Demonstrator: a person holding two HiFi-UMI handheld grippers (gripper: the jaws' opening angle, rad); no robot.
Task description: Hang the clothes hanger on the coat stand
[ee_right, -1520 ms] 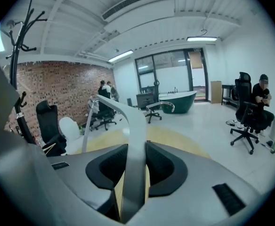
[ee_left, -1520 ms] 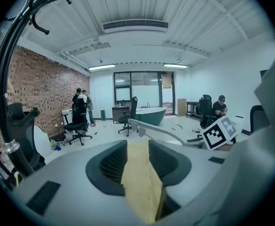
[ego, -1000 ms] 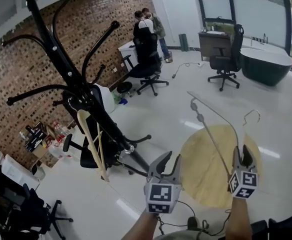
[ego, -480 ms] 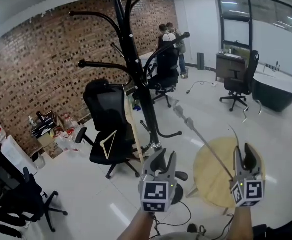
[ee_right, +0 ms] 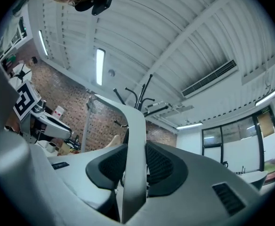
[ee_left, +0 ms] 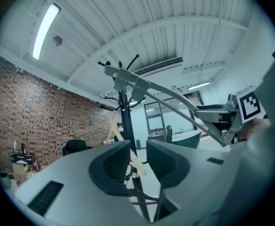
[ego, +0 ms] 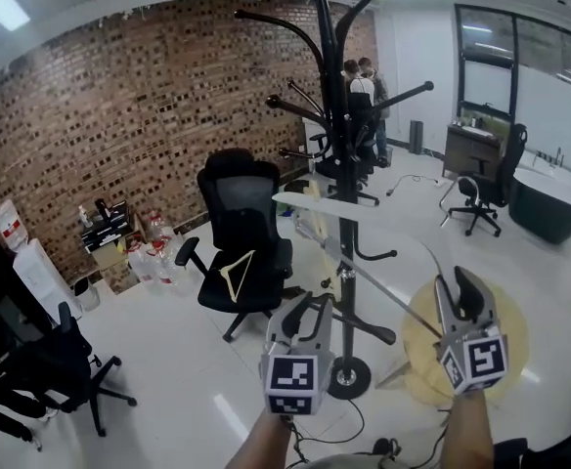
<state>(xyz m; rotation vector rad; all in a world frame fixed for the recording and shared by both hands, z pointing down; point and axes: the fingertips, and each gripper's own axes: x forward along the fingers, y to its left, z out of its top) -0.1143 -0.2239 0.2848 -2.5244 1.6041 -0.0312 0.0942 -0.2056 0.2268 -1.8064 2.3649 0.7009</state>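
Note:
A black coat stand (ego: 336, 154) with curved hooks rises straight ahead of me, its round base (ego: 349, 377) on the white floor. My right gripper (ego: 457, 286) is shut on one end of a grey clothes hanger (ego: 364, 275). The hanger slants up and left, and its far end lies in front of the stand's pole. In the right gripper view the hanger's arm (ee_right: 135, 140) is clamped between the pads. My left gripper (ego: 310, 311) is open and holds nothing. It sits low, left of the hanger, with the stand (ee_left: 125, 112) visible through its gap. The hanger (ee_left: 165, 92) passes above it.
A black office chair (ego: 241, 233) stands left of the stand with a wooden hanger (ego: 235, 274) in front of it. A round wooden table (ego: 510, 345) lies behind my right gripper. Further chairs, a dark tub (ego: 549, 203), people (ego: 364, 86) and a brick wall lie behind.
Both grippers have travelled toward the coat stand and risen. The hanger has come up with the right gripper. The stand, earlier off to the left, now stands straight ahead.

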